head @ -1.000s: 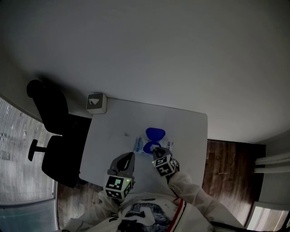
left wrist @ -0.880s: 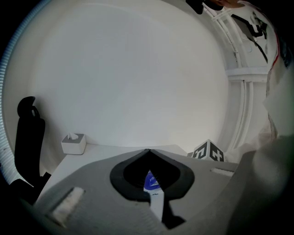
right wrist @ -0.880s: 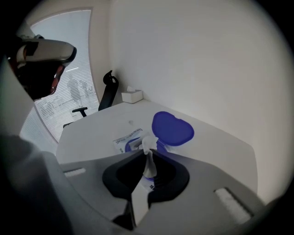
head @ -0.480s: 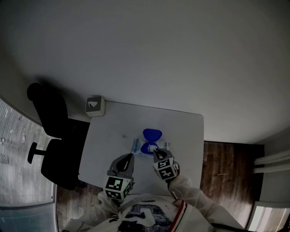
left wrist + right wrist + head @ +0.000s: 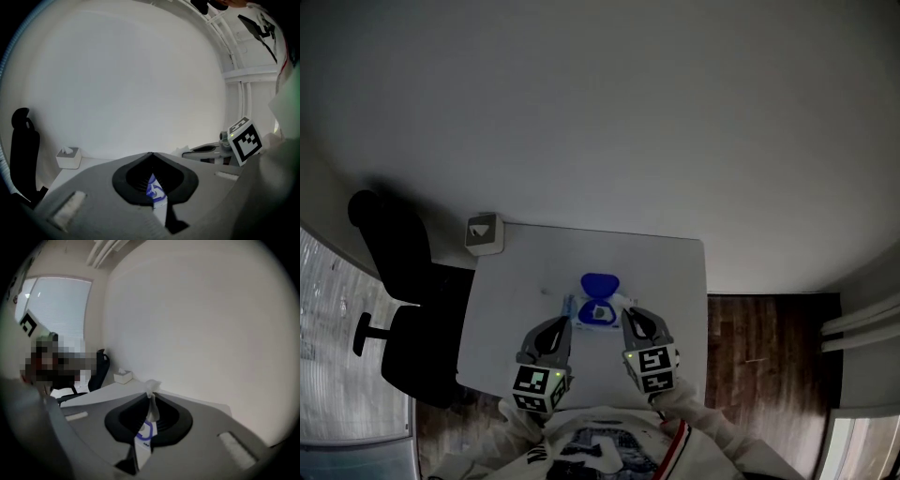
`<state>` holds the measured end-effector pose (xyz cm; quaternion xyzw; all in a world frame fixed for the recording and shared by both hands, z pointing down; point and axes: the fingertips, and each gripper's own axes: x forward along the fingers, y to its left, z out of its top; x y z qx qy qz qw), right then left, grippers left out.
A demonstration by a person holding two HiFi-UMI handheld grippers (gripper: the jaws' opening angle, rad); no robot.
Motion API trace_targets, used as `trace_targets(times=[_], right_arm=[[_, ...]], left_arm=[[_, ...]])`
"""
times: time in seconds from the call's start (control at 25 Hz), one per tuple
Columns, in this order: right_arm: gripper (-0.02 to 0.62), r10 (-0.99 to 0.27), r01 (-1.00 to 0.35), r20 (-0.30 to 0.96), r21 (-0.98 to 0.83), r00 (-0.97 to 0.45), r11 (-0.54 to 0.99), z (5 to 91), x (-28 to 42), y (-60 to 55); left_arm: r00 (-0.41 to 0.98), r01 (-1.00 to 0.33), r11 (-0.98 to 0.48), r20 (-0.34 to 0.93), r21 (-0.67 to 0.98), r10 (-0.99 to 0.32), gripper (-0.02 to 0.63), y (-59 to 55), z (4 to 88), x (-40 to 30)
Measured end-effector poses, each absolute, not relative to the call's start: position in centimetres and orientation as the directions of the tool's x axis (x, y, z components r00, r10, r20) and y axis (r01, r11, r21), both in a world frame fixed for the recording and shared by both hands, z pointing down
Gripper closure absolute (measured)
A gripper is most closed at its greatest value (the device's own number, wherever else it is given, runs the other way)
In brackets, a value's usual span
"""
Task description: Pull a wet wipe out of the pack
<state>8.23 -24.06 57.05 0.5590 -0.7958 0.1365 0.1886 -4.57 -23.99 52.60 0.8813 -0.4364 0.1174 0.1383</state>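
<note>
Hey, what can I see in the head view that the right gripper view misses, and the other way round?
Only the head view: the wood floor and the whole table seen from above.
Only the right gripper view: the wipe pinched between the right gripper's shut fingers, running up from the pack below them.
Both: the pack with its blue lid, the table, the tissue box at its corner and the black chair.

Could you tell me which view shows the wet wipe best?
Right gripper view: the wet wipe hangs pinched in the right gripper. Head view shows a faint strand; left gripper view, a tuft.
</note>
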Motion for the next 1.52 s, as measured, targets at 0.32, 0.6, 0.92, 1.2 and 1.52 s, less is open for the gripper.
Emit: trace_targets(times=[0.32,0.6,0.92,1.2,1.52], right_arm=[[0.578,-0.915,-0.973,0.336,-0.026,-0.224,0.229,51.7,12.7,-21.9],[0.578,-0.952,-0.982,0.242,-0.059,-0.189,0.18,48.0,15.7,-20.1],[0.578,-0.953,-0.982,0.239,-0.074,-0.187,0.174,48.3,16.9,-18.7],[0.578,-0.954,-0.983,0.24,-0.085,-0.179,0.163,48.1,15.6,-15.8],[0.578,-0.963,-0.989,0.228,-0.062,-0.142,0.131,47.0,10.6,-9.8]], left_arm=[[0.615,-0.783,-0.613,0.282,0.108,-0.736,0.603,-24.5,50.5,-2.0],[0.607,-0.789,-0.609,0.26,0.085,-0.751,0.603,-24.6,49.7,-0.9],[0.589,-0.803,-0.591,0.255,0.081,-0.766,0.603,-23.1,49.8,-0.7],[0.602,-0.795,-0.599,0.233,0.089,-0.764,0.603,-20.6,49.5,-2.0],[0.636,-0.769,-0.632,0.204,0.094,-0.744,0.603,-14.1,48.2,-6.2]])
